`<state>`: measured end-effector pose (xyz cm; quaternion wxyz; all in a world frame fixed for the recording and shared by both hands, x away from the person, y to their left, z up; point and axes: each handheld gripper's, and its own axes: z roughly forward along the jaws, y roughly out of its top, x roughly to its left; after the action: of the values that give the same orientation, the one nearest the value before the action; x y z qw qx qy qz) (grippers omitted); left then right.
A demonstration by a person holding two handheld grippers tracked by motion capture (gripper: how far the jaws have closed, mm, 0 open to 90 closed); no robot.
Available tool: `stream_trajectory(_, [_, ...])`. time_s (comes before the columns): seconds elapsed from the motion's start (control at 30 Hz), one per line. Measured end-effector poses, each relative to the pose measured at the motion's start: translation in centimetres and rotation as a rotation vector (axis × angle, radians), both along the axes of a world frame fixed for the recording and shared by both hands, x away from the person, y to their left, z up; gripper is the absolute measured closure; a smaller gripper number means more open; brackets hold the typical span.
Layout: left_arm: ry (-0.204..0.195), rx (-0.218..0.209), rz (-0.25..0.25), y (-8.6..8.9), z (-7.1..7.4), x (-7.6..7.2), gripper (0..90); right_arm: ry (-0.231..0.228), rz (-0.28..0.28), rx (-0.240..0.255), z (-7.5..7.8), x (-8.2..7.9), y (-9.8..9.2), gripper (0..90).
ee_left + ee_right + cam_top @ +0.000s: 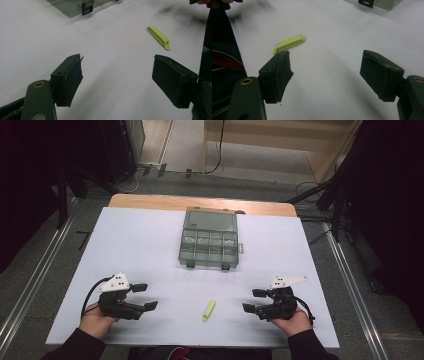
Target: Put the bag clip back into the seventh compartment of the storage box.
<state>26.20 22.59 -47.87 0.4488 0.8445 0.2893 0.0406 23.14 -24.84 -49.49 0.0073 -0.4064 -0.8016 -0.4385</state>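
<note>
We are holding both tongs, left and right, wide and empty over the counter; the green clip is lying between them, probably for easy reaching, the open box beyond.

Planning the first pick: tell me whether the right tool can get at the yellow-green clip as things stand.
Probably yes. The right tool is open and empty, and the yellow-green clip lies flat on bare white table between the two tools, slightly nearer the right one. Nothing stands between them; the compartment box sits farther back.

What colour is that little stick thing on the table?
The little stick is light yellow-green; the left gripper view shows it best.
</note>
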Motion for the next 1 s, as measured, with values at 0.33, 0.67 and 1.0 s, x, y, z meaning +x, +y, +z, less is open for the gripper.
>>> stream_trajectory(0.33, [0.006, 0.000, -0.007, -0.12, -0.13, 0.10, 23.4, -0.009, -0.015, 0.003, -0.03, 0.02, -0.26, 25.6])
stream_trajectory(0.67, [-0.011, 0.000, -0.013, -0.21, -0.05, 0.10, 23.4, -0.011, -0.022, 0.026, -0.08, -0.18, -0.27, 25.7])
stream_trajectory(1.0, [-0.019, -0.020, -0.004, 0.02, 0.13, 0.17, 23.4, -0.017, -0.006, 0.021, -0.08, 0.59, -0.04, 24.9])
